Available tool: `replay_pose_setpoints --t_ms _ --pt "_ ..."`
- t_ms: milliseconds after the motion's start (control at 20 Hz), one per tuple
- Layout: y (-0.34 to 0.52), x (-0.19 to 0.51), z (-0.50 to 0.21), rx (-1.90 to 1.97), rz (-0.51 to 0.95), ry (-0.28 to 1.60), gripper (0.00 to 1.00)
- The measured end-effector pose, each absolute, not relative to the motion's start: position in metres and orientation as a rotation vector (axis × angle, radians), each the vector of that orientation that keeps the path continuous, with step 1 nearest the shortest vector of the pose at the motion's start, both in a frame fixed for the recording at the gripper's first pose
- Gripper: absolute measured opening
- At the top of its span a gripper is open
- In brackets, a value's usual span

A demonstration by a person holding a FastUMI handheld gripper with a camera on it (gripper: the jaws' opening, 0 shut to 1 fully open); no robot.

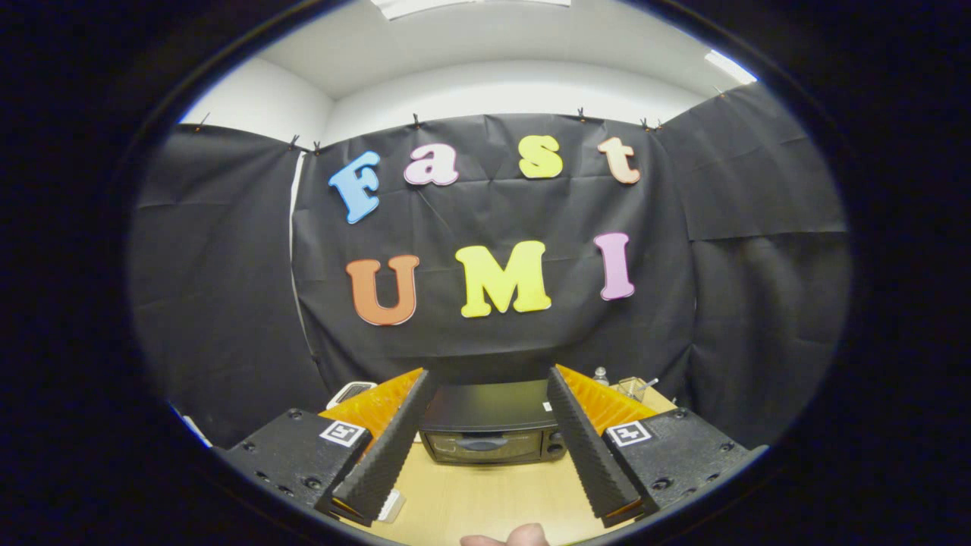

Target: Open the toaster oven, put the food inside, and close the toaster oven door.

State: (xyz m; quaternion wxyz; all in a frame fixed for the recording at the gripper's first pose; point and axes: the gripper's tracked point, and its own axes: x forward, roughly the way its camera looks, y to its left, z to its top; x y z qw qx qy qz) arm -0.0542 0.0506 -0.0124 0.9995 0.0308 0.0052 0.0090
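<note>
Facing shut toaster oven, claw spread.

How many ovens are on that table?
1. The toaster oven stands at the far side of the table, beyond the open gripper and framed between its fingers, door closed. Anything behind the fingers could be hidden.

The fingers hide both ends of the oven, the small bottle and clear cup beyond are too small to tell apart, and a fingertip is cut off below.
</note>
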Motion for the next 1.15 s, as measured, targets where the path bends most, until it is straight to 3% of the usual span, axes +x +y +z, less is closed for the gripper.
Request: replay_pose_setpoints --t_ms 1150 --pt "0.046 -0.0494 -0.0207 0.083 0.028 0.058 1.0"
